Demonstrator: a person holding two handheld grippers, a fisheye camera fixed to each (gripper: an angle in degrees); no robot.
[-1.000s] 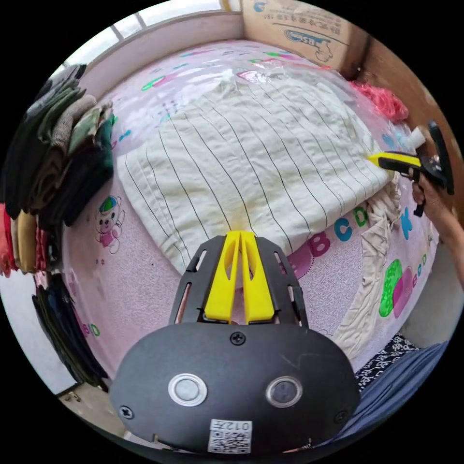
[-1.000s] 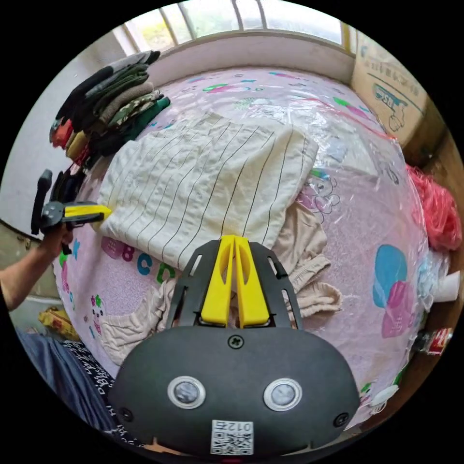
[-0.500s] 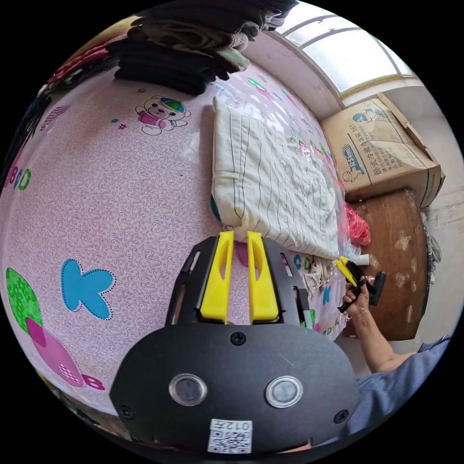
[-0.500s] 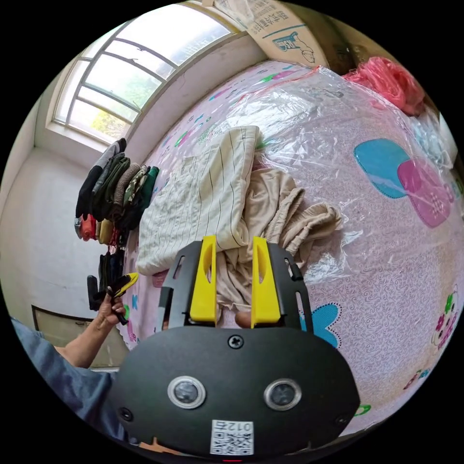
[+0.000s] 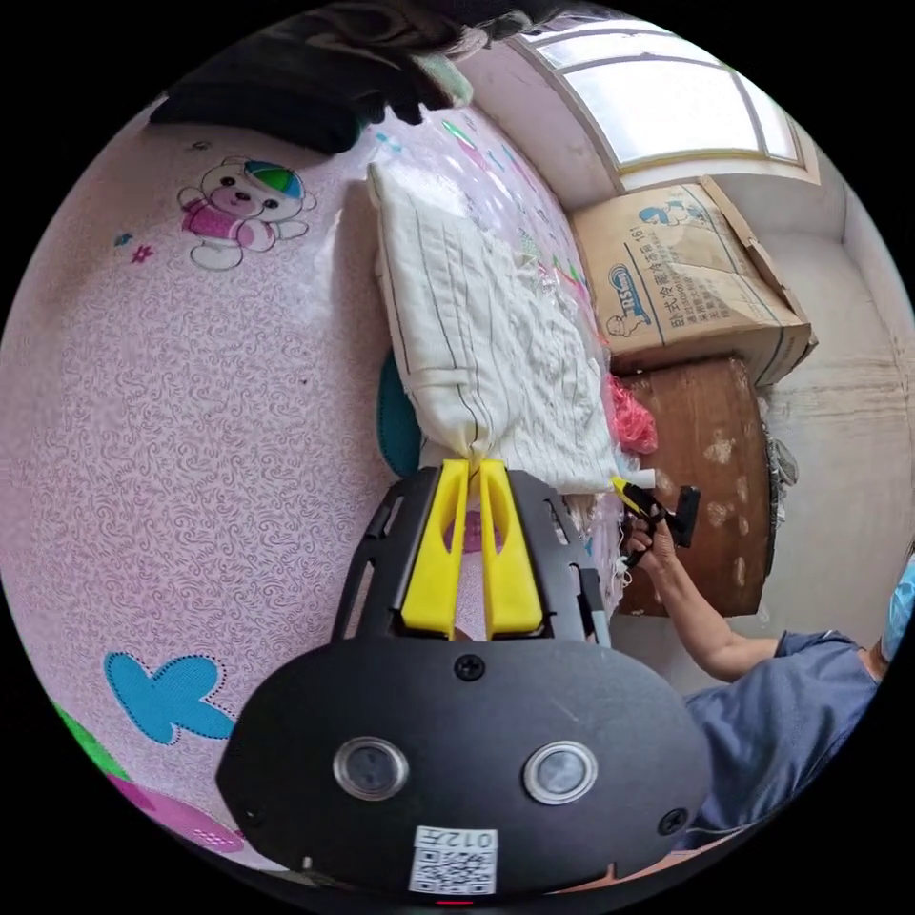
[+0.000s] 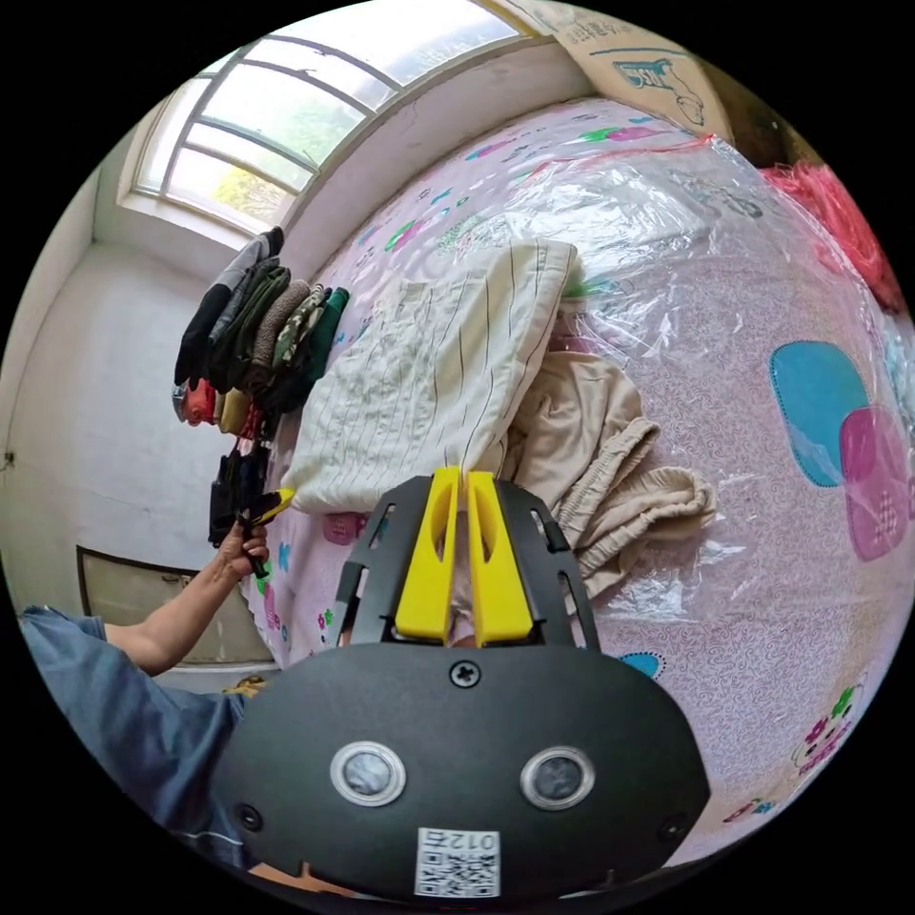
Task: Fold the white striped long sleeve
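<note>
The left hand-held gripper (image 5: 469, 465), open half a second ago, is now closed on the near left corner of the white striped long sleeve (image 5: 477, 324), which lies folded on the bed (image 5: 162, 400); at 3 o'clock, the right hand-held gripper (image 6: 461, 474) has likewise pinched its corner, so the next fold looks ready

You have a bed covered by a pink cartoon-printed sheet (image 6: 762, 591) under you, with a clear crinkled plastic film (image 6: 667, 219) over its far part; beyond it stands a plain white wall (image 6: 86, 400) and a multi-pane arched window (image 6: 286, 105) letting in bright daylight; a stack of folded dark and green clothes (image 6: 257, 334) sits at the far left of the bed; to the right, a brown cardboard box (image 5: 686, 276) rests on a worn brown wooden cabinet (image 5: 705, 467).
</note>
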